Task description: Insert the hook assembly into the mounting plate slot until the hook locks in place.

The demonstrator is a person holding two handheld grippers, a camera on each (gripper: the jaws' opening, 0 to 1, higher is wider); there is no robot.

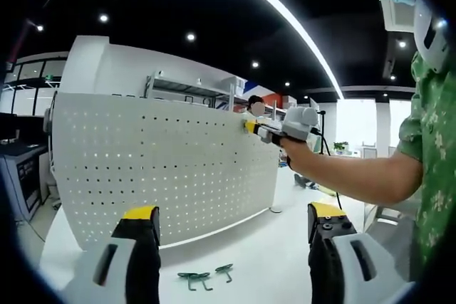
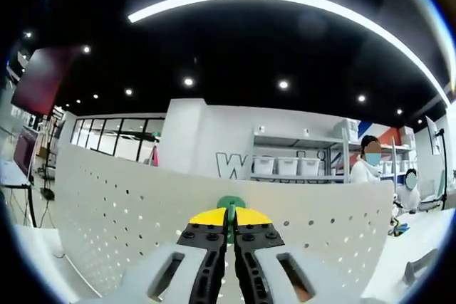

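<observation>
Green hook (image 2: 230, 204) pinched by right hand-held gripper (image 2: 230, 229) at pegboard (image 2: 107, 211); left hand-held gripper (image 1: 231, 222) spread.

White perforated pegboard (image 1: 164, 169); green hook (image 2: 230, 204); yellow-tipped black right tool (image 2: 229, 227)

Both grippers have pale grey bodies with slotted openings and black jaws capped in yellow. The right gripper (image 2: 230, 229) shows small round screws on its black jaw faces. The person wears a short green patterned sleeve (image 1: 427, 126).
</observation>
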